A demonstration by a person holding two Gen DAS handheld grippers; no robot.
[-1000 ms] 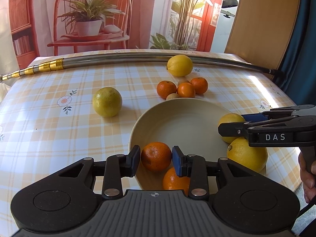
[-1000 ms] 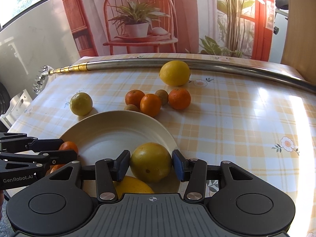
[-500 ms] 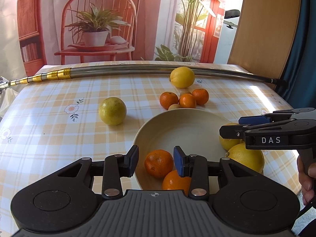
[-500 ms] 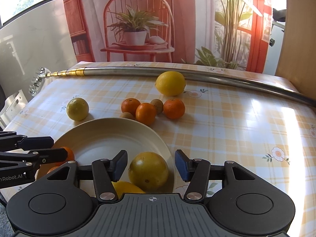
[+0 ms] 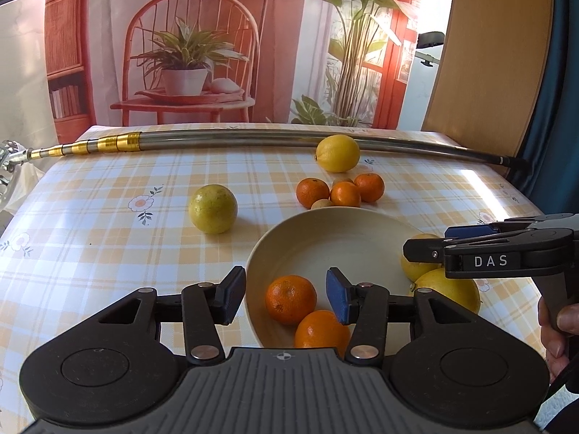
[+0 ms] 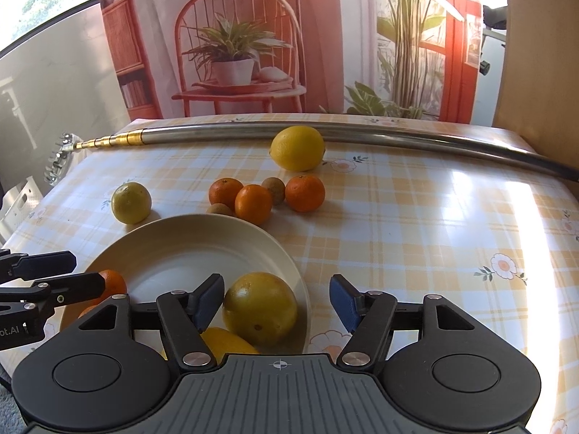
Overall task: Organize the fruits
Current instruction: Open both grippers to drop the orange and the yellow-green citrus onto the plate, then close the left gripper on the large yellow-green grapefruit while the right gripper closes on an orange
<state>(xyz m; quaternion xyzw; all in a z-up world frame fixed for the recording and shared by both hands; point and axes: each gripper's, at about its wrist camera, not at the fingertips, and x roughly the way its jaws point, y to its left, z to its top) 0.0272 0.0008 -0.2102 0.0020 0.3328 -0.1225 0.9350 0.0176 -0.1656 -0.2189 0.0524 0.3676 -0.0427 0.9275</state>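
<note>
A: What changed on the left?
B: The left gripper (image 5: 286, 298) has spread and let go of its orange (image 5: 290, 300), at six o'clock in the bowl (image 5: 340, 231).
A: The right?
B: The right gripper (image 6: 277, 302) opened too, freeing the yellow fruit (image 6: 260, 309).

Counted before me: one cream bowl (image 5: 325, 224); in it, two mandarins (image 5: 290, 299) and two large yellow fruits (image 6: 259, 308). On the desk (image 6: 416, 224) outside the bowl: three more mandarins (image 6: 304, 192), two small brownish fruits (image 6: 273, 188), one lemon (image 6: 297, 147) and one yellow-green citrus (image 6: 131, 202). One long metal pole (image 6: 362, 135) lies along the far edge. I hold two tools, a left tool (image 5: 286, 294) and a right tool (image 6: 277, 298).
</note>
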